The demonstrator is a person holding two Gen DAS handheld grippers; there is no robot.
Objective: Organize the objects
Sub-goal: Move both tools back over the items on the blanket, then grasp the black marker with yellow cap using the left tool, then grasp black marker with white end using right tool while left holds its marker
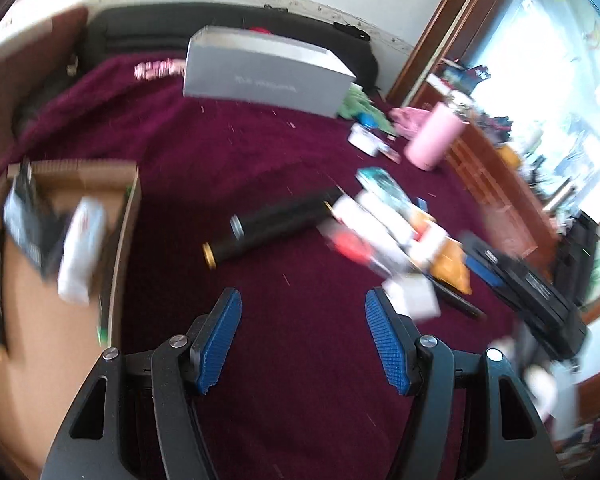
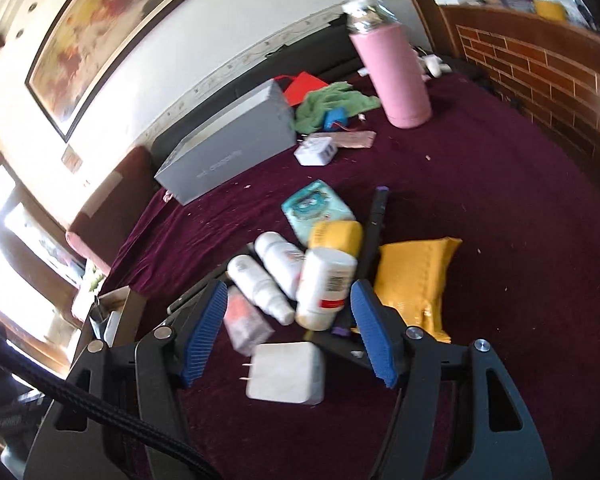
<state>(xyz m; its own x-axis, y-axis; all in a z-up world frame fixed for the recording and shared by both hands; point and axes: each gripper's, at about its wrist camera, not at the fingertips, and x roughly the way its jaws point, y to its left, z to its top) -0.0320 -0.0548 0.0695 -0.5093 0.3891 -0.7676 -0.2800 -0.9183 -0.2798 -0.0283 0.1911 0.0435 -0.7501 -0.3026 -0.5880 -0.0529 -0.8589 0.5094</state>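
— While both grippers hang with fingers apart and empty, how far is the sorting?

— Early, I judge. The cardboard box (image 1: 80, 240) at left holds one white bottle (image 1: 80, 250); three white bottles (image 2: 326, 288), one charger (image 2: 286, 372) and one yellow pouch (image 2: 414, 280) lie in the pile near the right gripper (image 2: 288, 336). The left gripper (image 1: 302, 340) is over bare blanket (image 1: 240, 152).

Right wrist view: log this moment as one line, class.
right hand-held gripper: open, empty | below: white charger | ahead: white bottles | left hand-held gripper: open

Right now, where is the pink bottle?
The pink bottle stands upright on the maroon bedspread at the far right, near the brick wall, right of the green cloth.
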